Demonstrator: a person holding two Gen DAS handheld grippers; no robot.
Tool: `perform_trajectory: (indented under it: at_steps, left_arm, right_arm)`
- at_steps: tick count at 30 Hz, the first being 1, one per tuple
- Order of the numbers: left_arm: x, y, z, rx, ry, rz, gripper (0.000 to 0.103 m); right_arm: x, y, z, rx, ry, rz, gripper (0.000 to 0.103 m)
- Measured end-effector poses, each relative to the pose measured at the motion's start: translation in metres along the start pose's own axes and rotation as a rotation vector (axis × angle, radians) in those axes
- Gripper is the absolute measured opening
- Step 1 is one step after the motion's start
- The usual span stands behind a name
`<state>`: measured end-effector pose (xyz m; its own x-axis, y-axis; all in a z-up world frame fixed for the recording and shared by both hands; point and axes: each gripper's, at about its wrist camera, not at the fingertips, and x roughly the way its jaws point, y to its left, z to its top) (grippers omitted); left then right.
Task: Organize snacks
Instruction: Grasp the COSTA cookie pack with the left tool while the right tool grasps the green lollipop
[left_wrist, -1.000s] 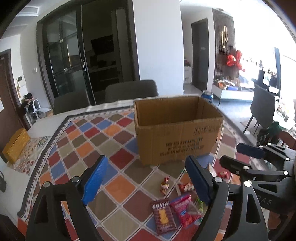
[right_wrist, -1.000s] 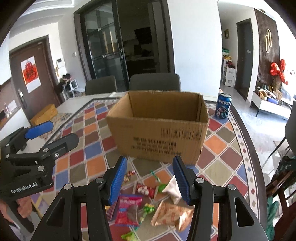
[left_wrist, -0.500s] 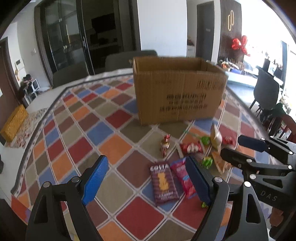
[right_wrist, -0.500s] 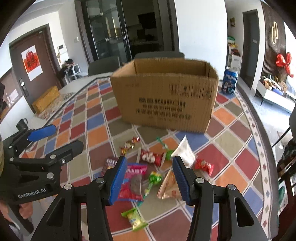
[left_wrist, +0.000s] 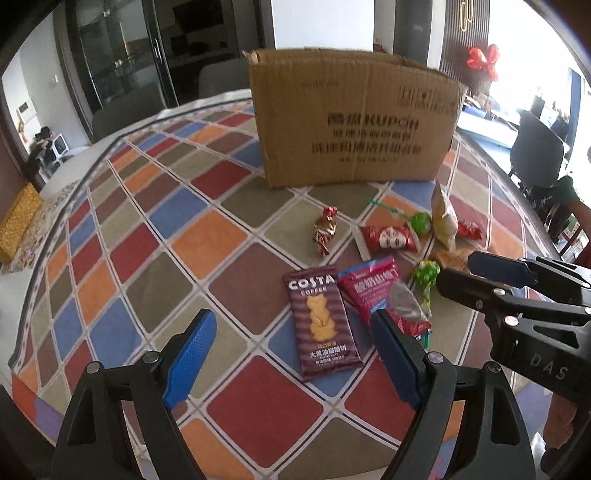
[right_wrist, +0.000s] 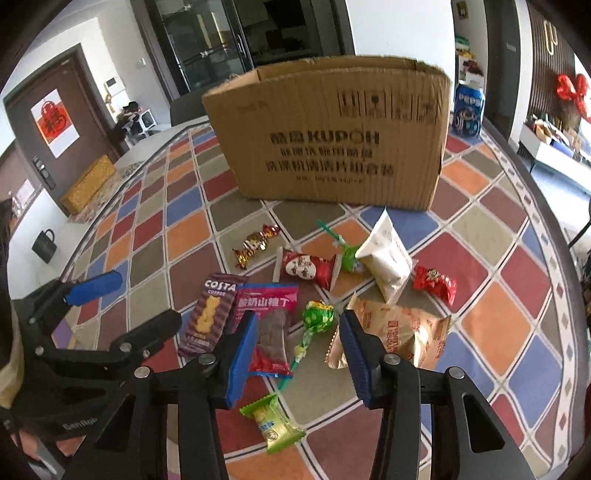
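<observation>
**Two open grippers over a scatter of snacks**

Both tools hang above the patterned tablecloth (left_wrist: 229, 236) with their blue pads spread wide and nothing between them. The left gripper (left_wrist: 291, 352) hovers over the near end of the brown Costa biscuit pack (left_wrist: 321, 321), which lies flat between its fingers without touching either. The right gripper (right_wrist: 295, 350) sits just beside it, its fingers framing the green lollipop (right_wrist: 317, 317) from above.

Nearest the right gripper, a small green-and-yellow wafer packet (right_wrist: 273, 424) lies on its own. Next come the Costa pack and, touching its right edge, a pink hawthorn snack bag (right_wrist: 271, 317). The lollipop lies just right of that bag, and an orange-printed foil packet (right_wrist: 399, 332) lies crumpled right of the lollipop.

Further back, a red pouch with a white face design (right_wrist: 306, 267) lies flat, with a second green lollipop (right_wrist: 347, 256) at its right end. A pale cream pouch (right_wrist: 388, 258) lies right of that, and a small red packet (right_wrist: 436, 284) lies just beyond it. A red-and-gold twisted candy (right_wrist: 256, 245) lies apart to the left.

Behind all the snacks stands the open cardboard box (right_wrist: 332, 136), upright, well apart from both grippers; its inside is hidden from here. A blue Pepsi can (right_wrist: 468, 110) stands behind the box's right corner.
</observation>
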<state>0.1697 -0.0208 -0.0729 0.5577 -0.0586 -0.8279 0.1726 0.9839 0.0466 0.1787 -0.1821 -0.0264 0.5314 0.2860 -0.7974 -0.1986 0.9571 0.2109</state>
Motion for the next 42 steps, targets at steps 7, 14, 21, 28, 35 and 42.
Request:
perform_trajectory:
  at_steps: [7, 14, 21, 28, 35, 42]
  left_arm:
    - [0.022, 0.000, -0.002, 0.001, 0.051, -0.009, 0.082]
    - [0.037, -0.003, 0.001, -0.010, 0.078, -0.008, 0.080]
    - [0.050, -0.006, 0.002, -0.013, 0.093, 0.002, 0.073]
    - [0.061, -0.002, 0.003, -0.043, 0.118, -0.016, 0.066]
    - [0.059, -0.004, 0.004, -0.022, 0.106, -0.046, 0.043]
    - [0.057, -0.003, 0.003, -0.022, 0.097, -0.068, 0.039]
  right_arm:
    - [0.014, -0.002, -0.002, 0.016, 0.033, 0.009, 0.040]
    - [0.025, -0.006, -0.003, 0.031, 0.060, 0.004, 0.039]
    - [0.033, -0.010, -0.001, 0.044, 0.079, -0.001, 0.036]
    - [0.045, -0.010, 0.001, 0.038, 0.096, -0.011, 0.033]
    - [0.056, -0.012, 0.000, 0.041, 0.106, -0.029, 0.028]
    - [0.057, -0.011, -0.002, 0.031, 0.104, -0.038, 0.026]
